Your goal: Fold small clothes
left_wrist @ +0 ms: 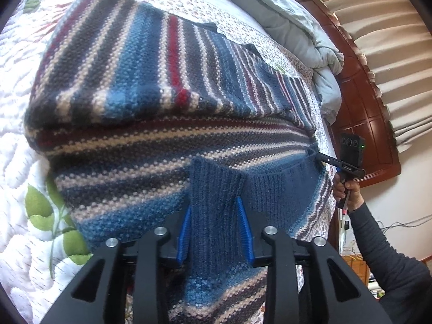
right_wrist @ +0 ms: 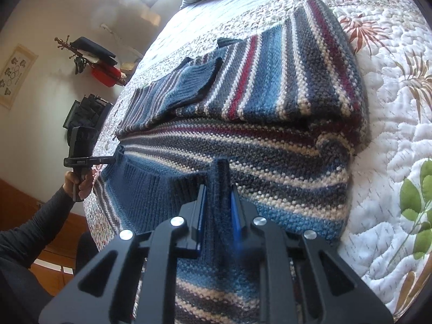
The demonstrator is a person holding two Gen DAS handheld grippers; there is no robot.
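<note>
The striped knit sweater (left_wrist: pixel 151 86) lies flat on the quilted bedspread (left_wrist: pixel 24 216), its long axis running left to right across the near part of the bed, with the ribbed blue hem at the near edge and a folded-over sleeve (right_wrist: pixel 189 83) lying on top at the far side; the left gripper (left_wrist: pixel 214 202) is clamped on a pinched-up fold of the blue hem, and the right gripper (right_wrist: pixel 218 189) pinches a narrower ridge of the same hem, both with cloth between the blue pads; a grey duvet (left_wrist: pixel 297 27) is bunched at the far end of the bed by a dark wooden headboard (left_wrist: pixel 359 102); pale curtains (left_wrist: pixel 391 40) hang beyond; a framed picture (right_wrist: pixel 16 75) hangs on the wall; small lettering on the right gripper's side, perhaps "DAS", is too blurred to be sure.
</note>
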